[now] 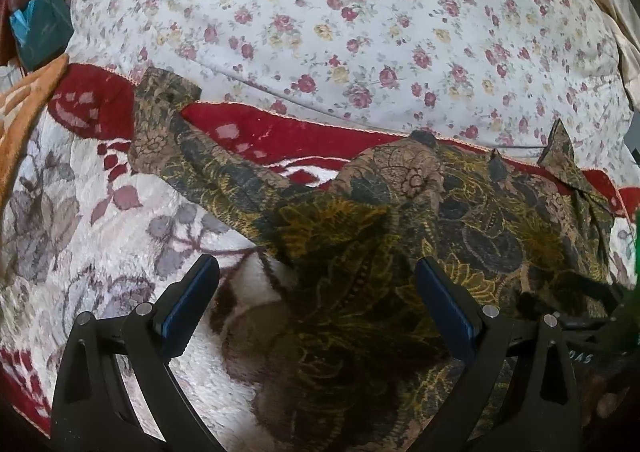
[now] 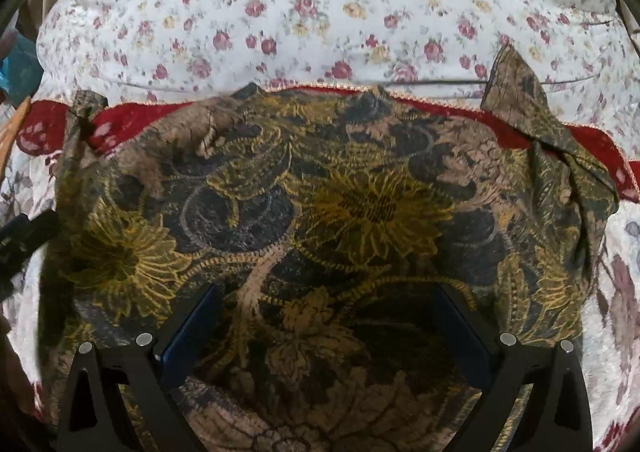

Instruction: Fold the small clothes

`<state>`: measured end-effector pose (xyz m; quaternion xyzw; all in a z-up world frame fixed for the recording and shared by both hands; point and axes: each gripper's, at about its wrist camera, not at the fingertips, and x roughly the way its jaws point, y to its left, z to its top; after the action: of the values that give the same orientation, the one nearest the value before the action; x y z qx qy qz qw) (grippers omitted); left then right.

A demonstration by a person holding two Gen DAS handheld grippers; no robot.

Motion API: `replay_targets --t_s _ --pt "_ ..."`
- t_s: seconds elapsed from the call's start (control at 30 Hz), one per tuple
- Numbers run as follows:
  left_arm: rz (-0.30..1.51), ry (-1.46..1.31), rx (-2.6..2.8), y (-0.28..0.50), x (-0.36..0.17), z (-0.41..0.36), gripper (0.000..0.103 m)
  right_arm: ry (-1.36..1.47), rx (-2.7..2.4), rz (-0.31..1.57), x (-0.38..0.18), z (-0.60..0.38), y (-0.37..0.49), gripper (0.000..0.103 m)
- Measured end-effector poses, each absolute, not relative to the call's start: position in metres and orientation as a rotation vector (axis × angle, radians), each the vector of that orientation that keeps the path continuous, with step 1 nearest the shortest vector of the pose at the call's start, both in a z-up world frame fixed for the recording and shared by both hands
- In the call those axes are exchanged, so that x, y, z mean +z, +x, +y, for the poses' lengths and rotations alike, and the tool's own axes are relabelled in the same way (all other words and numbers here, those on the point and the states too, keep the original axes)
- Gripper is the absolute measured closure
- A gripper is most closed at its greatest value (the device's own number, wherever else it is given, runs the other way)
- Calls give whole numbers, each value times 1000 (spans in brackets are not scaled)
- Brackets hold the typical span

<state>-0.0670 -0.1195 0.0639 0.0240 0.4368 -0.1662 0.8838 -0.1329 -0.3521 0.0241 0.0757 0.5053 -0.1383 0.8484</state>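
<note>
Both tongs, left tongs and right tongs, spread wide, empty, over batik shirt on blanket. Likely before first fold; next, pinch hem.

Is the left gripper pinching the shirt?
No. The left gripper is wide open, with the shirt lying loose between its fingers.

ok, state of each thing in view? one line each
patterned garment: spread flat on the blanket, unfolded, both sleeves out to the sides
left sleeve: stretched out, cuff lying on the blanket's red border
left hand-held gripper: open, over the garment's left edge, holding nothing
right hand-held gripper: open, over the garment's middle, holding nothing
blanket: laid flat under the garment
</note>
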Motion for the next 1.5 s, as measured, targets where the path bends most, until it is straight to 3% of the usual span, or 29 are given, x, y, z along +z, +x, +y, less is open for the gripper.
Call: replay_targets --t_s 0.63,1.03,1.5 --pt "802 195 -310 -79 68 -129 4 117 -277 995 16 -351 -140 0" --pt "825 113 -297 -68 74 -111 5 -21 -295 964 42 -329 -134 0" --pt "864 43 -242 -52 73 -84 4 38 -175 967 47 -291 -103 0"
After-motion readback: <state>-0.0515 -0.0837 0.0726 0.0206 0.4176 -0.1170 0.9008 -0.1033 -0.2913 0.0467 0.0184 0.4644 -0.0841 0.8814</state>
